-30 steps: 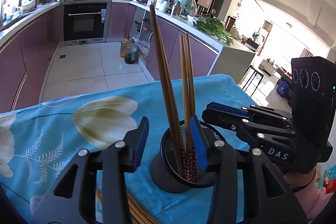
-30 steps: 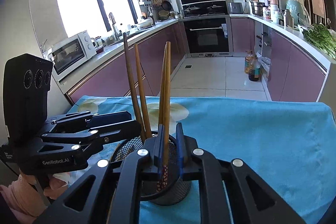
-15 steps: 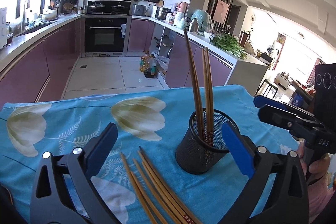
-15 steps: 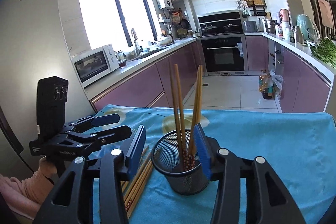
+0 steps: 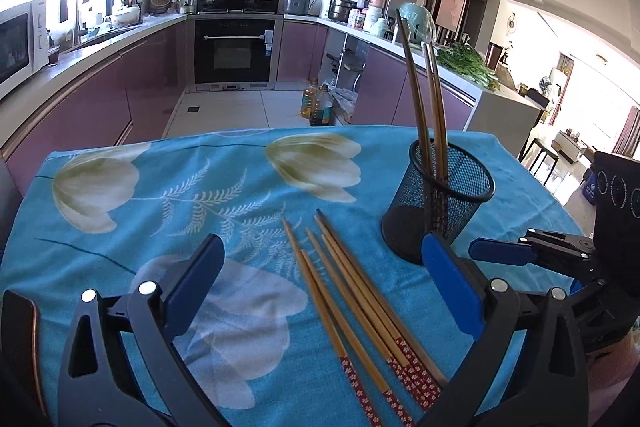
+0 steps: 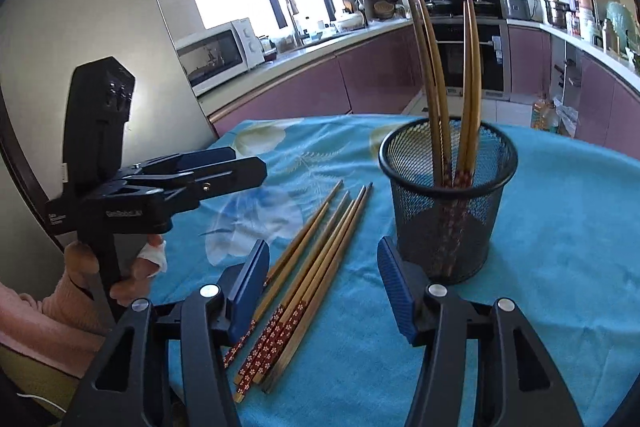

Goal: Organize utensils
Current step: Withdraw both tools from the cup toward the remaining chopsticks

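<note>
Hovering over the blue cloth (image 5: 168, 179), my left gripper (image 5: 320, 267) gapes wide with nothing between its fingers; 5 loose chopsticks (image 5: 352, 291) lie on the cloth beneath the gap. My right gripper (image 6: 324, 283) is opening, its jaws empty, the same chopsticks lying under them, apart from the pads. Just beside the bundle stands the mesh cup (image 6: 448, 211), upright, with 4 chopsticks (image 6: 436, 83) leaning inside, patterned red ends down.
</note>
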Demonstrator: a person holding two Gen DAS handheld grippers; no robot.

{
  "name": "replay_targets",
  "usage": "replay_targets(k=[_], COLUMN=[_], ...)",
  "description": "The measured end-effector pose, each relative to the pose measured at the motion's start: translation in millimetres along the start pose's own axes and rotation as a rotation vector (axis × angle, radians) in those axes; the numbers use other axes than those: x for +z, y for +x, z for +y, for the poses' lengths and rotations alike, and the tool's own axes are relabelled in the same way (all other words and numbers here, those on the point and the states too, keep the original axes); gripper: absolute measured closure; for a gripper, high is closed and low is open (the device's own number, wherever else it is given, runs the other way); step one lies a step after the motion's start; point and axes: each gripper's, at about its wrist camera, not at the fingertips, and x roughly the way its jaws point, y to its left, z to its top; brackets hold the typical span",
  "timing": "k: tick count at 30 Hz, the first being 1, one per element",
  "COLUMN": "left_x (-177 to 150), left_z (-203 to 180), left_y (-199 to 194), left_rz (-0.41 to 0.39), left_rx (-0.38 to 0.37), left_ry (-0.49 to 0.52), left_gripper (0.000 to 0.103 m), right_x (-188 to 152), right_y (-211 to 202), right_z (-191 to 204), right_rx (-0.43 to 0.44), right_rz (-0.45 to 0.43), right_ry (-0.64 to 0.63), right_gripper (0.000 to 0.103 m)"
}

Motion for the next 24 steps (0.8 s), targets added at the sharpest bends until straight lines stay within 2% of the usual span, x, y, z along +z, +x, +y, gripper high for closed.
replay_targets(k=[5, 8, 15, 24], left_x=[-19.4, -28.8, -46.3, -51.5], left_z=[6.7, 10.8, 10.6, 4.7], left_y=[4.2, 11.5, 29.6, 38.8], left_rz=[0.058, 0.106, 0.211, 0.248], left_rx=[0.039, 0.065, 0.096, 0.081], left_ry=[-0.019, -0.028, 0.001, 0.037], left_gripper=[0.006, 0.006, 0.025, 0.038], right_x=[-9.2, -11.2, -14.1, -11.5], right_y=[18.1, 26.9, 42.9, 57.4], right_z=[-0.1, 1.9, 6.4, 9.8], right_rx=[-0.031, -0.064, -0.097, -0.141], right_rz=[0.059, 0.088, 0.137, 0.171], right_ry=[0.014, 0.007, 0.008, -0.008], right_gripper=[0.051, 0.056, 0.066, 0.069])
